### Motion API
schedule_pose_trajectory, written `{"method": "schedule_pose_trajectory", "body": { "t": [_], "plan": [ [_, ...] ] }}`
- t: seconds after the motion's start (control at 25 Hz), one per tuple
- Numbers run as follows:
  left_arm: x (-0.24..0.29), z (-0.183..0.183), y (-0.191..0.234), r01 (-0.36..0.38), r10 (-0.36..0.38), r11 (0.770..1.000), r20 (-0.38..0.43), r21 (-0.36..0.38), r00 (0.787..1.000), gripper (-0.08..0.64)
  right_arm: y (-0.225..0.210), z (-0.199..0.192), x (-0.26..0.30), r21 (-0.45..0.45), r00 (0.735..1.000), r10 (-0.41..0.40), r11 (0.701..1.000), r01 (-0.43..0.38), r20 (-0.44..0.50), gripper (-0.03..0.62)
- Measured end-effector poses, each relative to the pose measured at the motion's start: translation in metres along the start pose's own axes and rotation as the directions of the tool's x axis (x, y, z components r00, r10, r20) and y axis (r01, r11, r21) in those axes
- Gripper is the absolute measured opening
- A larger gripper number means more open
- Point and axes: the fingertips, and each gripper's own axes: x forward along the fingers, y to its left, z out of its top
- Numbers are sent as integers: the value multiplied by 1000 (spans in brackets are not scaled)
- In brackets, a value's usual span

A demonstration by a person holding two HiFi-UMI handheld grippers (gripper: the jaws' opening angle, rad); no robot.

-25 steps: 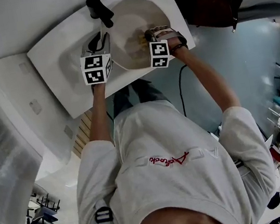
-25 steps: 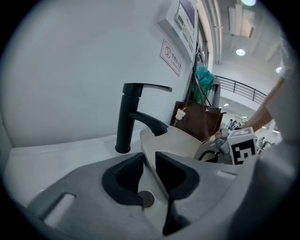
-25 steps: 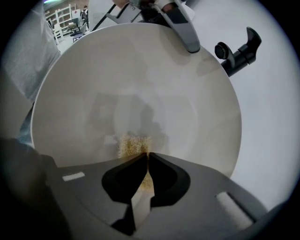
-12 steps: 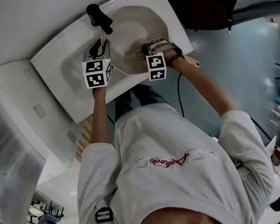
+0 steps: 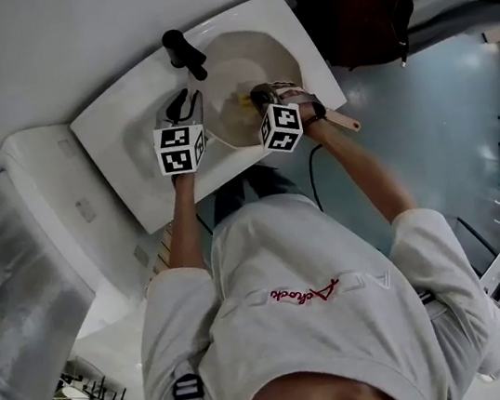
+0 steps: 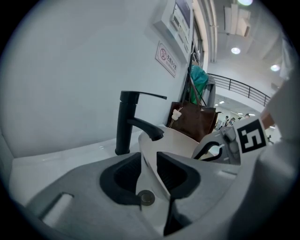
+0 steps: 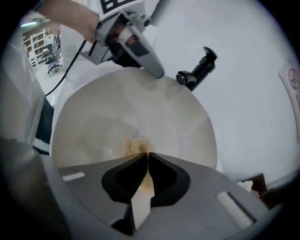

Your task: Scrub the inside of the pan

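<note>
Bulk of scrubbing pad covered by right gripper, pan near rim masked by left gripper, wall sign print too small to be read.

- Shining bright and even from ceiling lamps far beyond the left tongs.
- Casting only soft shadow inside the pan ahead of the right tongs.
- Blurring both tongs nearest each lens, and the yellowish scrubber at the right tongs' tips.
- Bending lines and blackening corners around both gripper views.
- Dimming toward the head view's lower edge, behind both tongs.
</note>
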Motion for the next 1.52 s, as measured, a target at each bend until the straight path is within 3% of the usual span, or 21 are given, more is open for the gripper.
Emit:
{"method": "schedule_pose_trajectory", "body": {
  "t": [0.08, 0.16, 0.24, 0.36, 0.52, 0.68, 0.8, 0.96, 1.12, 1.24, 1.36, 1.52],
  "plan": [
    [-4, 2, 2, -3, 3, 1000, 9, 8, 1000, 100, -12, 7, -7, 115, 998, -42, 993, 37, 42, 25],
    [-10, 3, 3, -8, 8, 1000, 21, 10, 1000, 100, -25, 11, -16, 261, 993, -87, 963, 63, 84, 25],
    [-16, 5, 2, -11, 10, 1000, 34, 10, 999, 100, -38, 10, -26, 425, 984, -133, 903, 72, 116, 25],
    [-22, 8, 1, -11, 10, 1000, 44, 15, 999, 100, -55, 4, -39, 614, 969, -203, 786, 75, 141, 25],
    [-24, 15, 2, -6, 4, 1000, 52, 30, 999, 80, -76, -7, -50, 736, 948, -281, 672, 85, 148, 25],
    [-26, 31, 3, -10, 7, 999, 71, 48, 997, 56, -95, -15, -66, 802, 926, -347, 590, 91, 150, 25],
    [-30, 43, 3, -24, 19, 998, 82, 56, 996, 0, -106, -17, -84, 847, 899, -408, 524, 89, 158, 25],
    [-33, 57, 0, -15, 8, 997, 99, 77, 995, 0, -112, -12, -104, 859, 859, -484, 499, 114, 168, 25],
    [-38, 72, -4, -5, -6, 997, 139, 81, 990, 0, -115, -14, -121, 888, 827, -538, 445, 114, 164, 25],
    [-44, 83, -4, -5, -10, 996, 161, 91, 987, 0, -118, -15, -134, 900, 809, -566, 420, 116, 160, 25],
    [-49, 89, -6, 4, -21, 995, 170, 100, 985, 0, -118, -15, -145, 908, 795, -585, 403, 116, 158, 25],
    [-52, 93, -13, 13, -33, 994, 178, 110, 983, 0, -114, -14, -154, 908, 784, -599, 403, 118, 164, 25]
  ]
}}
